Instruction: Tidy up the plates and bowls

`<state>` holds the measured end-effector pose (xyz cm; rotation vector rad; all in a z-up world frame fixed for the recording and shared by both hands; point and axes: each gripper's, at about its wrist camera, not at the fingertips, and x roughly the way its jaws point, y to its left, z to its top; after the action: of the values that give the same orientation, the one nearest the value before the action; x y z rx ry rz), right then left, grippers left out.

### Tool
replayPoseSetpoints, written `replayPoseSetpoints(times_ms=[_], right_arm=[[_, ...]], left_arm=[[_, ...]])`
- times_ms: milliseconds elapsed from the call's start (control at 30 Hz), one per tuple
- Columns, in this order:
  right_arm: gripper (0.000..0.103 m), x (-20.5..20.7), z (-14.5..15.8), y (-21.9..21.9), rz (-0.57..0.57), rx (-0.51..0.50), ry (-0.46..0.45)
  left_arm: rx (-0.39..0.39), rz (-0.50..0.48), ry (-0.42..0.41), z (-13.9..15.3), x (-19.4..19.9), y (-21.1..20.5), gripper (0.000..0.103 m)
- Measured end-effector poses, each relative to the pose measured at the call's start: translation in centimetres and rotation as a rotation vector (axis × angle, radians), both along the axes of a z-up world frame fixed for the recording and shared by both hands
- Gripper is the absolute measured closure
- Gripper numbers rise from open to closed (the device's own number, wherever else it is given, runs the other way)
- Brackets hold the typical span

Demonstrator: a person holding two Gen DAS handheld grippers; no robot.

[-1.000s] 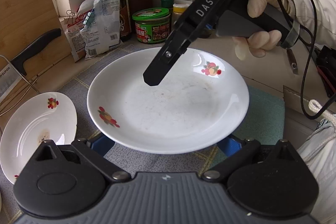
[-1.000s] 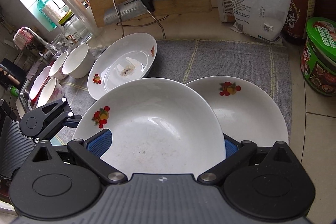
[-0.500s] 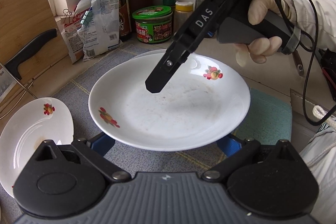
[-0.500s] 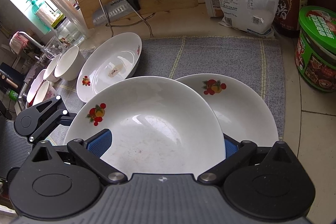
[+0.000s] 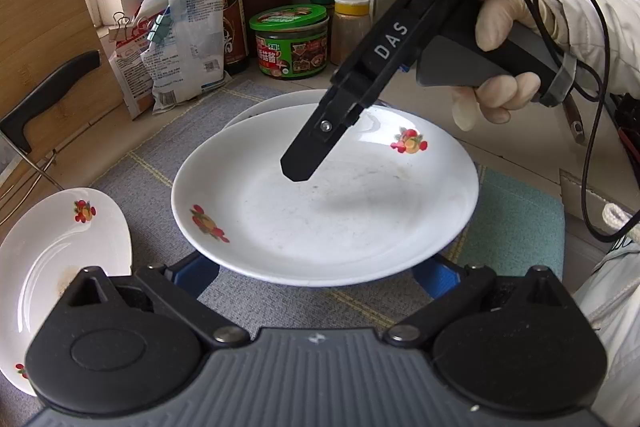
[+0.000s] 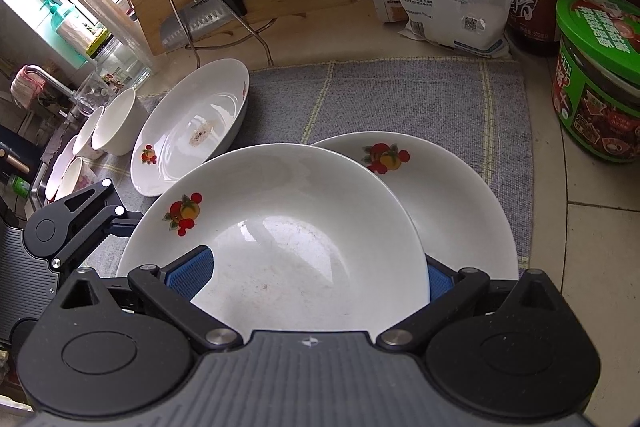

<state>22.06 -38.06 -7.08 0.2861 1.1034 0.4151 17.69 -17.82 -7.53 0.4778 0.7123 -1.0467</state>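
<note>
now plate (image 6: 280, 227) between right gripper (image 6: 308, 271) fingers (image 6: 190, 269)

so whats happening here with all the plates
A person is stacking dishes with two handheld grippers. Both the left gripper and the right gripper grip a white fruit-patterned plate, held just above a second matching plate lying on the grey woven mat. A third plate with a food stain waits further left, beside several small white bowls. The held plate is not yet set down.

White fruit-print plate (image 6: 280, 227) held tilted, overlapping 2nd plate (image 6: 452, 195) on mat
</note>
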Motion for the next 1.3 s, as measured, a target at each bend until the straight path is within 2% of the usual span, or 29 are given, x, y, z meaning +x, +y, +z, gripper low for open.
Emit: replayPoseSetpoints(times_ms=[1300], right_arm=[[0.0,-1.1,-0.4,-2.0,-0.042,-0.026,0.002]], left_arm=[[0.057,-0.043,-0.055,-0.8,0.6,-1.7,0.001]])
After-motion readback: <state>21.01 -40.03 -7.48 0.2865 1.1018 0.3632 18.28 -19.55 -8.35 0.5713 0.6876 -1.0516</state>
